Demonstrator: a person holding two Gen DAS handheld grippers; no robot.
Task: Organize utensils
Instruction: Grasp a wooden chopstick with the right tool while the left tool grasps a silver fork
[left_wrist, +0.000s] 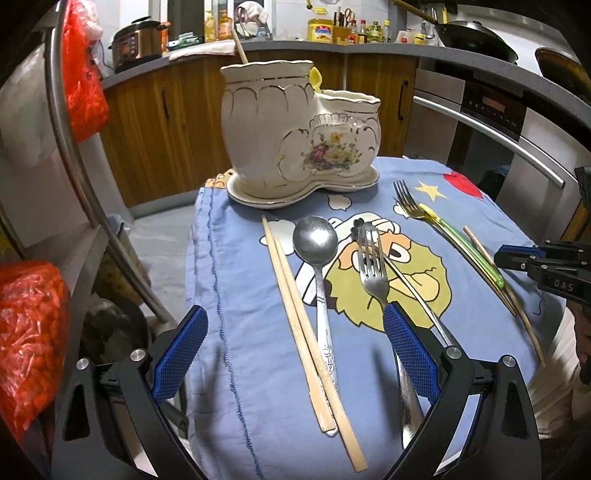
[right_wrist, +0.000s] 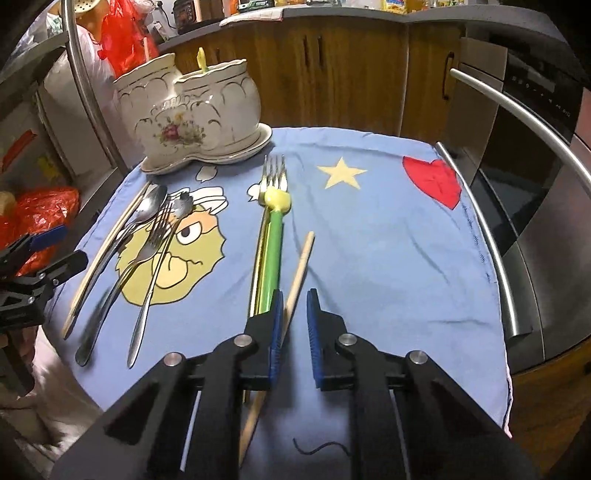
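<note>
From the left wrist, the left gripper (left_wrist: 295, 347) hovers with jaws wide apart over the chopsticks (left_wrist: 310, 332) and spoon (left_wrist: 317, 266), well short of the ceramic holder (left_wrist: 295, 129). From the right wrist, the right gripper (right_wrist: 295, 328) stands apart, straddling the single chopstick (right_wrist: 295, 291) beside the green-handled utensil (right_wrist: 273, 251); it should probably lower squarely and close on the stick alone
</note>
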